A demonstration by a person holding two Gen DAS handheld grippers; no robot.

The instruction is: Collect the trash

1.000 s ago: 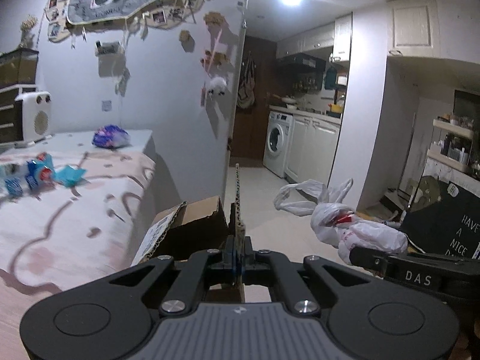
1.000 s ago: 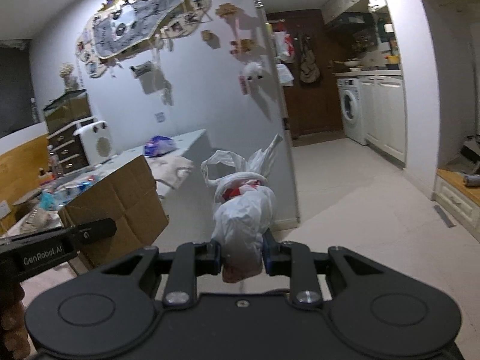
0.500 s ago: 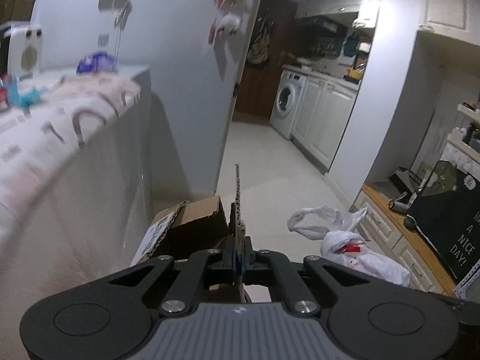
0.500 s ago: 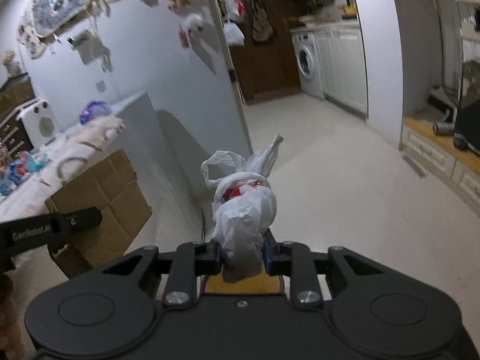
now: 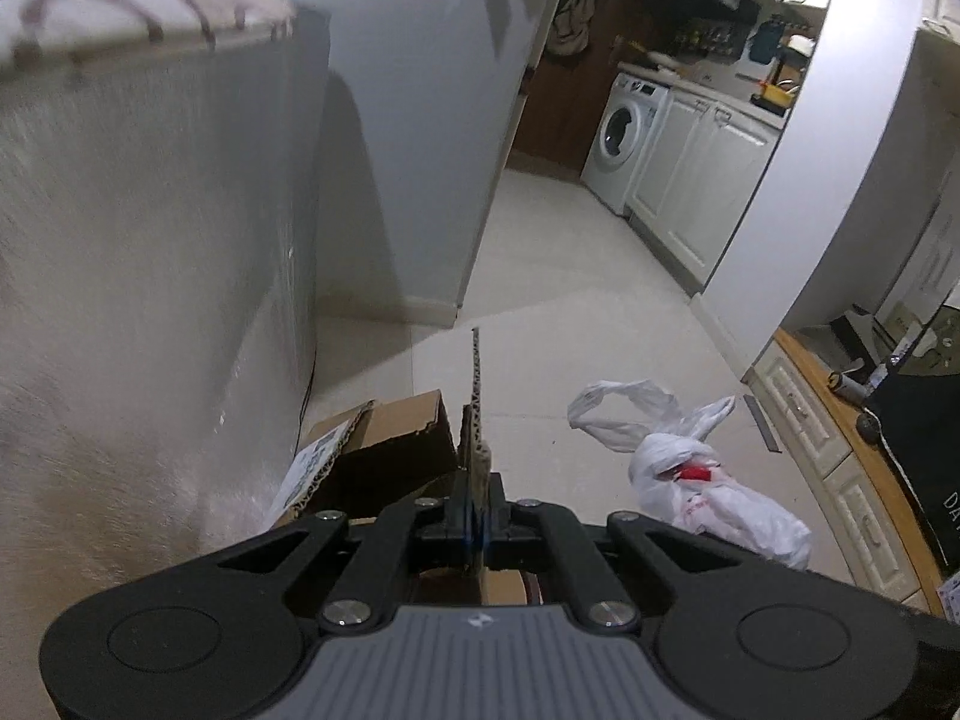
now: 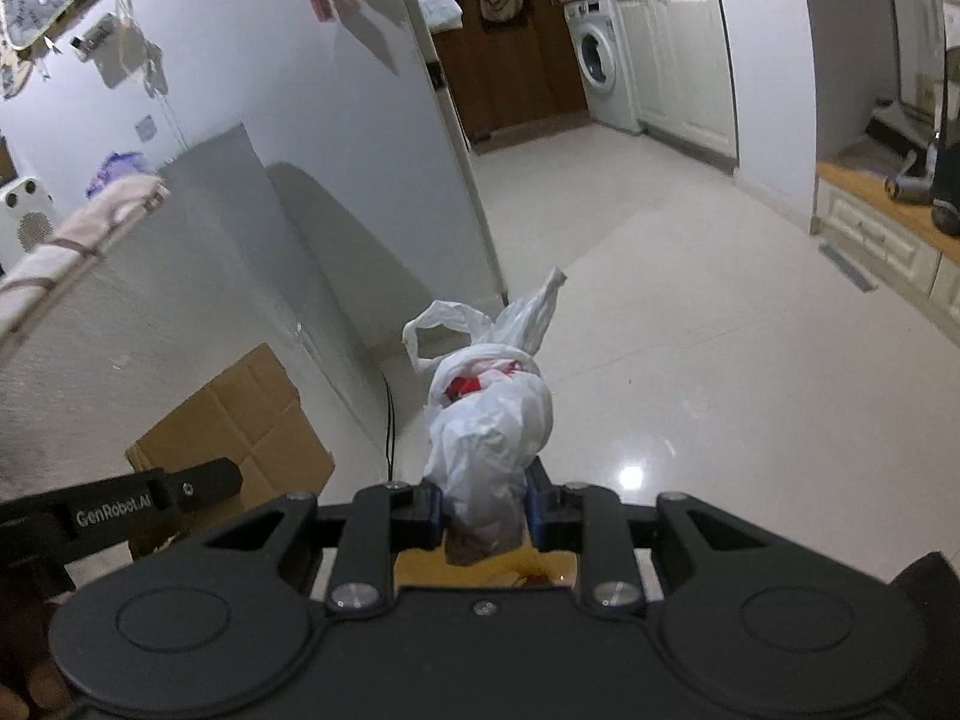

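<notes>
The left gripper [image 5: 476,531] is squeezed tight on a thin flap of the cardboard box [image 5: 384,450]. The flap sticks up between its black fingers [image 5: 459,510], and the brown box hangs low, just beside a tall table side covered in cloth [image 5: 150,192].

The right gripper [image 6: 485,516] is clamped on a white plastic trash bag [image 6: 489,420]. The bag bulges up out of the pinch, with something red near its knot. Its tied handles poke up on top. In the left view the bag [image 5: 708,480] sits just to the right of the box.

Past them is the shiny white floor [image 6: 690,360]. Farther away stands a washing machine [image 5: 624,141] next to white cabinets [image 5: 702,180].
</notes>
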